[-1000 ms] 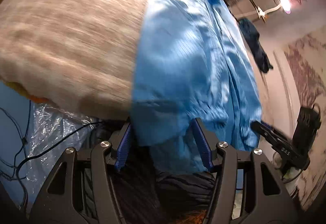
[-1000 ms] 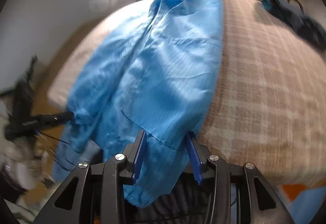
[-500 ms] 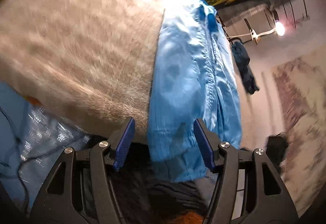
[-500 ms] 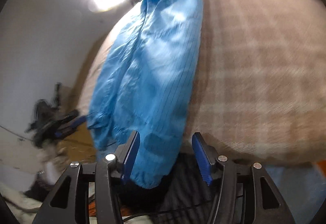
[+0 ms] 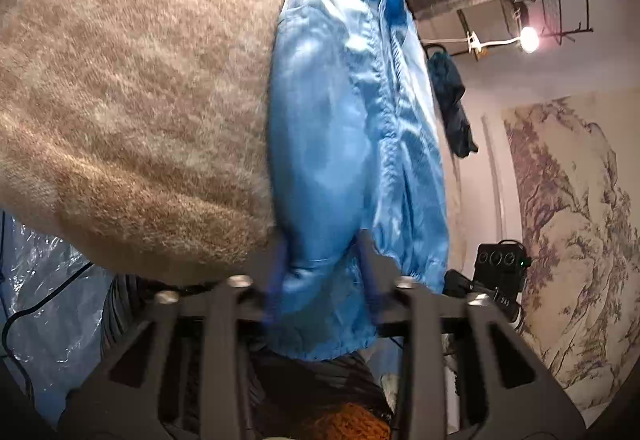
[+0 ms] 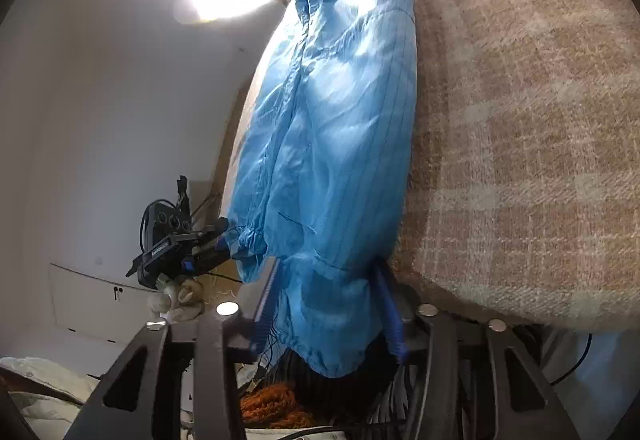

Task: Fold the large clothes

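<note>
Blue jacket [image 5: 352, 144]: thin, slippery, limp; lies lengthwise on the plaid blanket [image 5: 132, 88], hem overhanging the near edge. Left hand-held gripper [image 5: 324, 264] and right hand-held gripper [image 6: 328, 296] straddle the hem, jaws just closing, clamping unconfirmed. Best hold: hem corners.

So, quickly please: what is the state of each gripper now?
Left gripper: jaws just closing around the blue garment hem.
Right gripper: jaws just closing, same hem between them; grip cannot be told.

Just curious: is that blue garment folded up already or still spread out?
Spread out: the blue garment lies full length on the checked blanket, its hem hanging over the edge.
</note>
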Available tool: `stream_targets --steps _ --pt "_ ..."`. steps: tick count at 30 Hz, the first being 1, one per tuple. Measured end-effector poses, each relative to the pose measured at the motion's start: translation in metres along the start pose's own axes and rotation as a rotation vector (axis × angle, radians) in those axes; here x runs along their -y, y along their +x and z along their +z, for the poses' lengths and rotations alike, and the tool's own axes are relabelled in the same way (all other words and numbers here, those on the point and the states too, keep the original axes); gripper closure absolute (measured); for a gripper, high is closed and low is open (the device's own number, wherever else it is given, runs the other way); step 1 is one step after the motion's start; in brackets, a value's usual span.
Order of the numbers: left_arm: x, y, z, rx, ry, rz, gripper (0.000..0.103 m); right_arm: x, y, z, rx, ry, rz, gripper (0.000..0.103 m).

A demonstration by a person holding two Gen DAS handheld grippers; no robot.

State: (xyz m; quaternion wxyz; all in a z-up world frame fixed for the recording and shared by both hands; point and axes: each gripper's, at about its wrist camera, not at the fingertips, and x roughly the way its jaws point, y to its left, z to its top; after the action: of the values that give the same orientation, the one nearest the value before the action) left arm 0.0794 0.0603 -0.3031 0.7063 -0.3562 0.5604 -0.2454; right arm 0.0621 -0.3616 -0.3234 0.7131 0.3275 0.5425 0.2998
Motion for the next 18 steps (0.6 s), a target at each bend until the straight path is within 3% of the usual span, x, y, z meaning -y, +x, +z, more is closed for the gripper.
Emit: stream_targets --steps 1,2,5,9,10,11,14,15,17,18 --pt "0.001 -0.002 0.001 -0.005 0.005 -0.006 0.092 0.000 0.003 0.004 -0.005 0.004 0.002 0.064" --pt "0.001 -0.006 0.002 -0.002 0.006 -0.023 0.095 -0.001 0.001 0.003 -0.004 0.012 0.020 0.066" --pt "0.010 -0.014 0.006 0.020 0.039 -0.050 0.095 -0.008 -0.012 0.003 0.029 0.003 0.092 0.068" --pt "0.009 0.001 0.005 -0.030 0.026 -0.038 0.091 -0.011 0.001 0.005 -0.004 -0.031 0.015 0.060" --pt "0.006 0.006 0.003 -0.035 0.010 -0.038 0.086 -0.010 0.007 0.003 -0.019 -0.028 0.007 0.060" --pt "0.004 0.008 0.001 -0.038 0.003 -0.038 0.079 -0.010 0.012 0.001 -0.030 -0.029 0.003 0.060" --pt "0.000 0.010 -0.004 -0.028 -0.001 -0.056 0.079 -0.009 0.021 -0.009 -0.042 -0.028 0.023 0.061" --pt "0.000 0.010 -0.003 -0.032 0.009 -0.056 0.079 -0.010 0.023 -0.011 -0.043 -0.024 0.026 0.071" --pt "0.004 0.010 0.000 -0.035 0.029 -0.038 0.098 -0.010 0.029 -0.012 -0.050 -0.016 0.029 0.089" --pt "0.006 0.008 0.002 -0.034 0.034 -0.046 0.098 -0.013 0.029 -0.010 -0.045 -0.016 0.022 0.095"
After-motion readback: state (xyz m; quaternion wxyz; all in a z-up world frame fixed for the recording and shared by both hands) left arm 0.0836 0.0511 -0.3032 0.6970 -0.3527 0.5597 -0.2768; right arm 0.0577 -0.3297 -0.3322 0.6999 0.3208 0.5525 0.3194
